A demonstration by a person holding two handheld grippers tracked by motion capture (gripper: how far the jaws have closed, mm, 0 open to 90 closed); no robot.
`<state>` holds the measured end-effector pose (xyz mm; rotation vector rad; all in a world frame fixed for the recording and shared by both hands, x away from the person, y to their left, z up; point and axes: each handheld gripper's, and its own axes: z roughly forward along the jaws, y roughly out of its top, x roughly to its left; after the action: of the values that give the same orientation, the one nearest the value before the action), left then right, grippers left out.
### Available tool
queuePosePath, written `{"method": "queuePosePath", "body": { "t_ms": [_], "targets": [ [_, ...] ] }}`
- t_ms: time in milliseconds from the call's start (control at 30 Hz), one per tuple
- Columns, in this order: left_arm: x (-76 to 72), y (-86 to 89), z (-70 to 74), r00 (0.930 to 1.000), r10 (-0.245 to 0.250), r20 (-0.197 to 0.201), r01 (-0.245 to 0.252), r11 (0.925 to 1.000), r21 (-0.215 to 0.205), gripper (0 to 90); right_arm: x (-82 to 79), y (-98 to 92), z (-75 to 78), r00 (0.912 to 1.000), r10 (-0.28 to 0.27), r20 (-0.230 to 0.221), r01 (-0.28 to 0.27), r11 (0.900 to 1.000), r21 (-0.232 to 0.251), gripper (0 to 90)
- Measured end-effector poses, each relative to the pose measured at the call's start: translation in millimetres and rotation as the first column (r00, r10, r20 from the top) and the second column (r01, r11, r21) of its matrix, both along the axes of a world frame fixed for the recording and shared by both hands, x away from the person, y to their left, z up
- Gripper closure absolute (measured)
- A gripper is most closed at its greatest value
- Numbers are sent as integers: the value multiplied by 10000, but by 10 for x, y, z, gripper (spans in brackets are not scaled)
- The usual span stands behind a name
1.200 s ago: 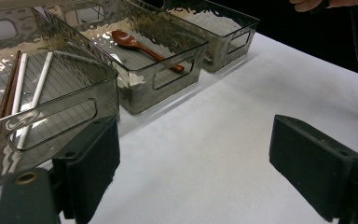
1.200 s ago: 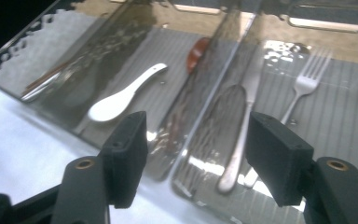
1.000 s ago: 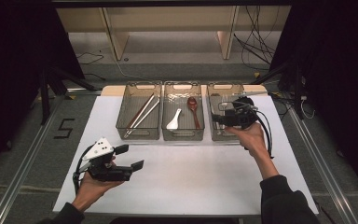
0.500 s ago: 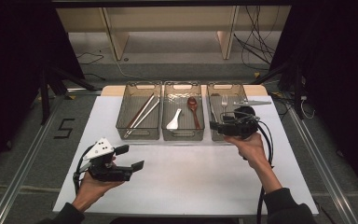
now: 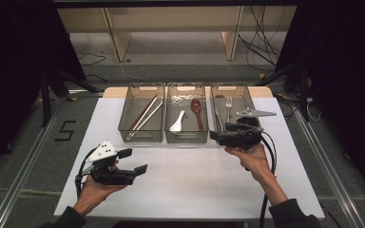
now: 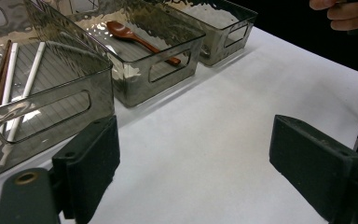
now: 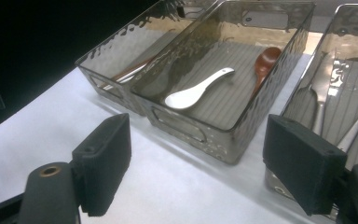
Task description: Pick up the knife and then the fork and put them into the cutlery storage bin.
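Holding their jaws wide apart with nothing between them, the left tongs (image 5: 132, 161) rest in the lower left of the high view over bare white tabletop (image 5: 195, 185). Farther up, right of centre, the right tongs (image 5: 215, 135) hover at the near edge of the right-hand bin (image 5: 217, 95); their jaws have just been opening and grip nothing. That bin holds a fork (image 5: 228, 105). In the middle bin (image 5: 186, 88) lie a white spoon (image 5: 177, 123) and a brown spoon (image 5: 197, 110). Chopsticks (image 5: 144, 118) sit in the left bin (image 5: 141, 88).
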<state>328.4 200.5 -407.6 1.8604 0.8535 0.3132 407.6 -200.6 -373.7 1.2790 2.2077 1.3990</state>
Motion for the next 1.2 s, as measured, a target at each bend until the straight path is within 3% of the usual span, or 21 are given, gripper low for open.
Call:
{"method": "queuePosePath", "body": {
  "t_ms": [300, 833, 1200],
  "targets": [
    [-2, 4, 4, 10000, 3, -11, -3, 10000, -36, 157, -172, 10, 9, 9990, 297, 339, -308, 9991, 308, 239],
    [-12, -2, 11, 9999, -154, -10, 154, 9998, -156, 157, -448, 55, -129, 9927, 847, 853, -854, 9963, 39, 218],
    [-14, 1, 16, 9998, -194, -26, 193, 9995, -232, 157, -652, -36, -183, 9901, 890, 1084, -923, 9954, 258, 201]
  ]
}}
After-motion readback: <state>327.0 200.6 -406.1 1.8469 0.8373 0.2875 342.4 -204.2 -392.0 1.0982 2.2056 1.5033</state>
